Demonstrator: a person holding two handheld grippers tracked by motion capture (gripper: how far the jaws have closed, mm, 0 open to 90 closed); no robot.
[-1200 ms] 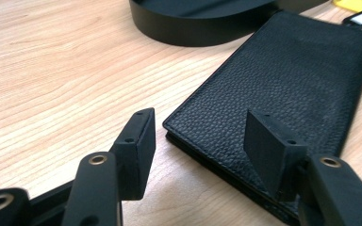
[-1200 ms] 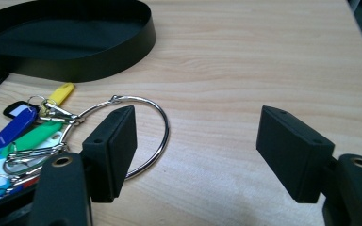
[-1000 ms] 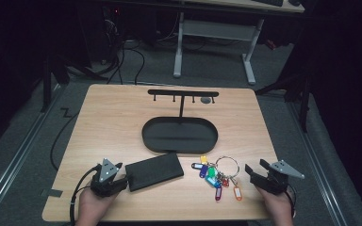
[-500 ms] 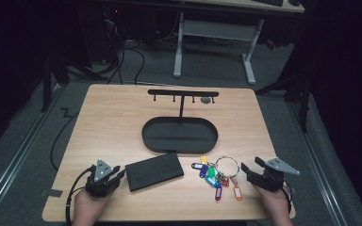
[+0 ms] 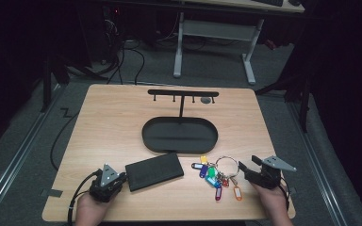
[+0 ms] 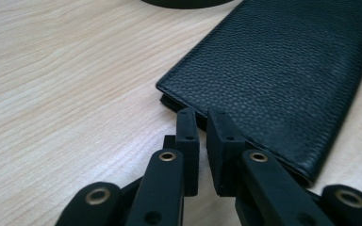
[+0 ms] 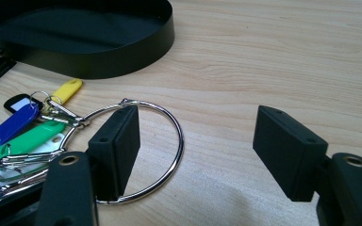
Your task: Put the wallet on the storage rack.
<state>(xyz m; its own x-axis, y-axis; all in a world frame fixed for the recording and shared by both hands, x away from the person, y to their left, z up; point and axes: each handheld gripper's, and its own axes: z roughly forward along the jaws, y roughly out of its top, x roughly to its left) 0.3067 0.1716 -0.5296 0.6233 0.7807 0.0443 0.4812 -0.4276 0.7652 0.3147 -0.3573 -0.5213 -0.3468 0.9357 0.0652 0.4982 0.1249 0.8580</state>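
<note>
The fingers (image 6: 191,141) of the left gripper (image 6: 202,155) are pressed together, having just been closing, and nothing is seen pinched between them. Their tips are placed right at the near corner of the black wallet (image 6: 283,70), where its edge meets the wooden surface (image 6: 66,80). In the high view the left gripper (image 5: 115,181) is seen just beside the left end of the wallet (image 5: 154,170), which lies flat near the front of the surface (image 5: 113,122). The fingers (image 7: 115,146) of the right gripper (image 7: 200,150) are spread apart, and nothing is pinched by them. One finger is set over the big metal key ring (image 7: 169,141), and the other is well off to the side over bare wood. Coloured key tags (image 7: 23,132) are bunched at the far side of the ring. In the high view the right gripper (image 5: 247,170) is seen just beside the keys (image 5: 219,176). Behind the wallet and the keys, a black oval tray (image 5: 179,148) is set in the middle, with a black rack (image 5: 183,93) standing up from it.
</note>
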